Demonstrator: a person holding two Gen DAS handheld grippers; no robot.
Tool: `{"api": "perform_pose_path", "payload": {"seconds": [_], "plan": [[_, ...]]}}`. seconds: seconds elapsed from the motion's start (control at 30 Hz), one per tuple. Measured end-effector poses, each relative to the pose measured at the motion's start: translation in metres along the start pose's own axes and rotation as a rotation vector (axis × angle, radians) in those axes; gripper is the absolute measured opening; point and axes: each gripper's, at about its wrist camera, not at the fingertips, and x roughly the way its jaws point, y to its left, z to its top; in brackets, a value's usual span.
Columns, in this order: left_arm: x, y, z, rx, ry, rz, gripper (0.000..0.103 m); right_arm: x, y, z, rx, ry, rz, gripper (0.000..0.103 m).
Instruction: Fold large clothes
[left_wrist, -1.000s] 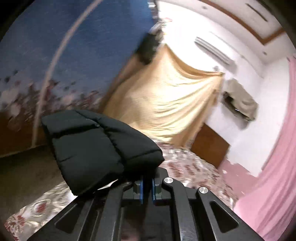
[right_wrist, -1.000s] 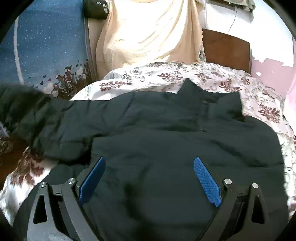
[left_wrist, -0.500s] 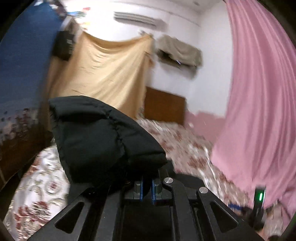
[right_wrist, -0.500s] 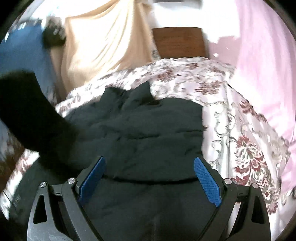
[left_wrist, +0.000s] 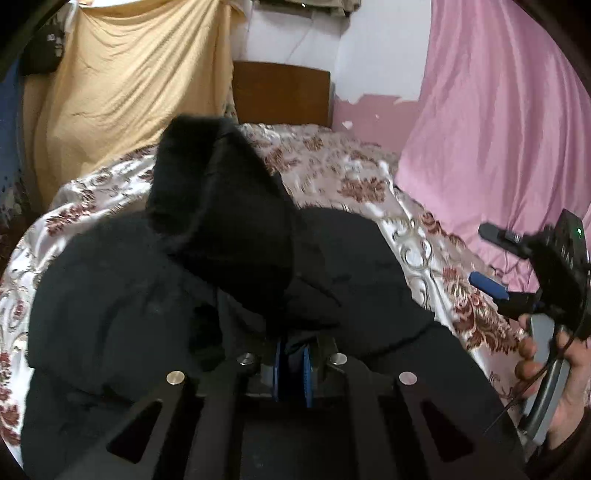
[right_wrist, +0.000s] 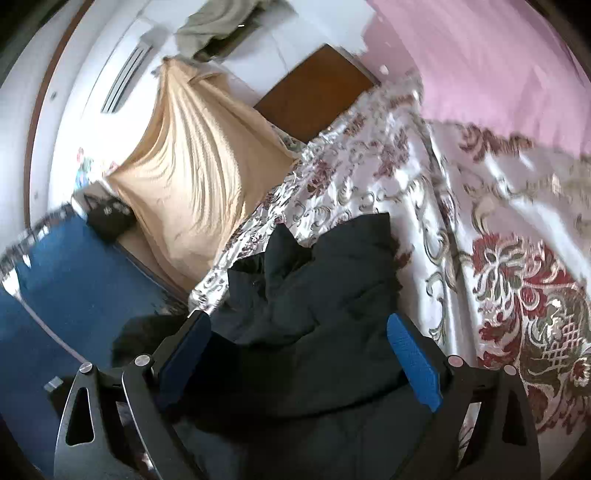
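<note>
**Sleeve Clamped, Jacket on Bed**

While the left gripper (left_wrist: 291, 363) stays out of it, pads pinched on the black sleeve (left_wrist: 221, 221), the right gripper (right_wrist: 299, 354) hangs with jaws wide apart, holding nothing (a hand (left_wrist: 554, 373) carries it). The black jacket (right_wrist: 317, 295) lies crumpled on the floral bedspread (right_wrist: 498, 240). Beyond stand the wooden headboard (left_wrist: 280, 92) and pink curtain (left_wrist: 498, 129).

The black padded jacket (left_wrist: 155, 306) runs off the left wrist view's lower edge, its raised sleeve hiding the floral bedspread (left_wrist: 354, 177) behind. The right wrist view blurs the pink curtain (right_wrist: 498, 66).
</note>
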Motion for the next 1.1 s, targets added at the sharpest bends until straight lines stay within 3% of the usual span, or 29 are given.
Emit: {"api": "perform_pose_path", "payload": {"seconds": [0.17, 0.33, 0.57, 0.63, 0.67, 0.7, 0.77, 0.93, 1.1], "plan": [[0.022, -0.006, -0.007, 0.025, 0.071, -0.007, 0.011, 0.011, -0.044, -0.005, 0.195, 0.009, 0.173, 0.097], [0.032, -0.015, -0.013, 0.057, 0.116, -0.004, 0.012, 0.025, -0.046, -0.014, 0.201, 0.035, 0.236, 0.101], [0.043, -0.038, -0.027, 0.166, 0.169, 0.047, 0.019, 0.055, -0.033, -0.031, 0.194, 0.153, 0.289, 0.101], [0.04, -0.052, -0.032, 0.24, 0.166, 0.072, 0.025, 0.061, -0.031, -0.036, 0.19, 0.188, 0.305, 0.101], [0.04, -0.057, -0.034, 0.268, 0.167, 0.074, 0.036, 0.065, -0.029, -0.038, 0.185, 0.205, 0.311, 0.101], [0.039, -0.063, -0.037, 0.295, 0.171, 0.06, 0.056, 0.07, -0.025, -0.04, 0.176, 0.224, 0.316, 0.101], [0.034, -0.072, -0.041, 0.326, 0.158, 0.022, 0.072, 0.075, -0.021, -0.043, 0.153, 0.249, 0.315, 0.101], [0.025, -0.09, -0.052, 0.397, 0.168, -0.029, 0.072, 0.082, -0.012, -0.05, 0.119, 0.285, 0.281, 0.101], [-0.003, -0.07, -0.057, 0.31, 0.175, -0.092, 0.073, 0.086, -0.006, -0.053, 0.037, 0.32, 0.119, 0.101]]}}
